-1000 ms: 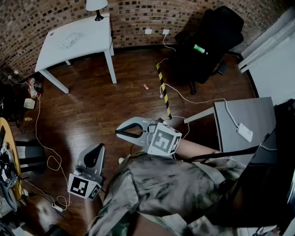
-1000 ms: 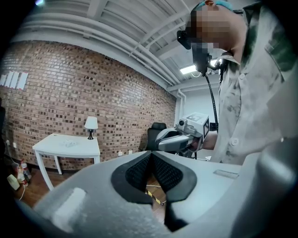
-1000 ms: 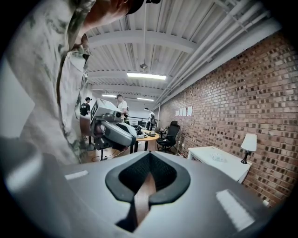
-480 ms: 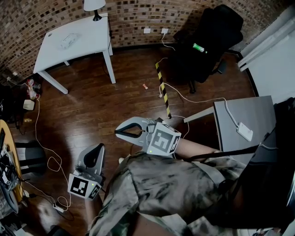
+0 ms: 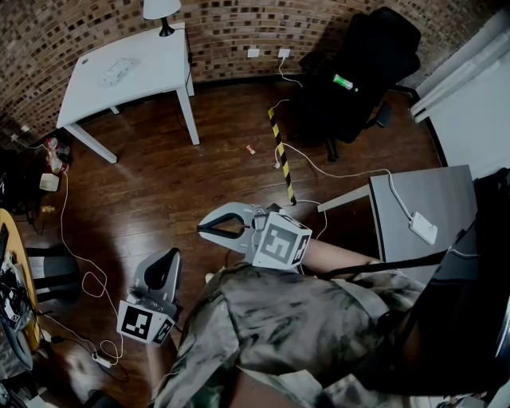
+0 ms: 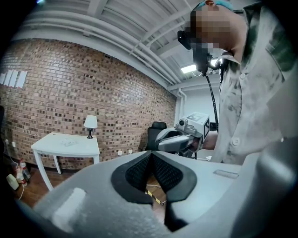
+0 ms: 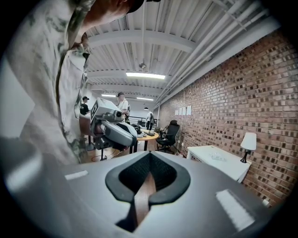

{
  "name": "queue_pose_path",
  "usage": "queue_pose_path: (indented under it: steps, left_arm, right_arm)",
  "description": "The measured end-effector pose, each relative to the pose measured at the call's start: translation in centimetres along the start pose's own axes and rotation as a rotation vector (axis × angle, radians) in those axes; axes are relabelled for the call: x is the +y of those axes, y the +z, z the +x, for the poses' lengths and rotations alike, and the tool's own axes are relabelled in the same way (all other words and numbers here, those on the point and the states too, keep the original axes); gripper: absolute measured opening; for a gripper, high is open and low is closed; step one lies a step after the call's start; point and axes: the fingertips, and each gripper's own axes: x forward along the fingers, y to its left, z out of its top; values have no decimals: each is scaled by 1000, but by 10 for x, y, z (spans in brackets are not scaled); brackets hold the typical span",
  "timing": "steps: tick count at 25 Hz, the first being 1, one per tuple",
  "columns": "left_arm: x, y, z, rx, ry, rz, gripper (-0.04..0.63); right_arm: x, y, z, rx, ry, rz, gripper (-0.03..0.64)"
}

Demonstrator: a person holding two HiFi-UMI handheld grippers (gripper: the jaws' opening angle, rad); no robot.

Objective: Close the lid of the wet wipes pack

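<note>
The wet wipes pack lies on a white table far across the room; whether its lid is up cannot be made out. It also shows small as the pack and the pack in the gripper views. My left gripper hangs low by my left leg, shut and empty. My right gripper is held in front of my body, pointing left, also shut with nothing in it. Both are far from the table. Each one sees the other: right gripper, left gripper.
A lamp stands at the table's far corner. A black office chair is at the back right and a grey desk at the right. Cables and a yellow-black strip lie on the wooden floor.
</note>
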Motion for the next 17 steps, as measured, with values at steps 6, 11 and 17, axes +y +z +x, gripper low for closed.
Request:
queue_pose_path:
  steps: [6,11,17]
  left_arm:
    - [2,0,5,7,-1,-5,2]
    - [2,3,14,13,-1,-4,2]
    - [0,4,28,20,2,-4,2]
  right_arm:
    - [-5,-1,0,11,2,6,2]
    - [-12,-5,-6,8,-3,15,3]
    - [-22,-16,-15,5,-3,10,2]
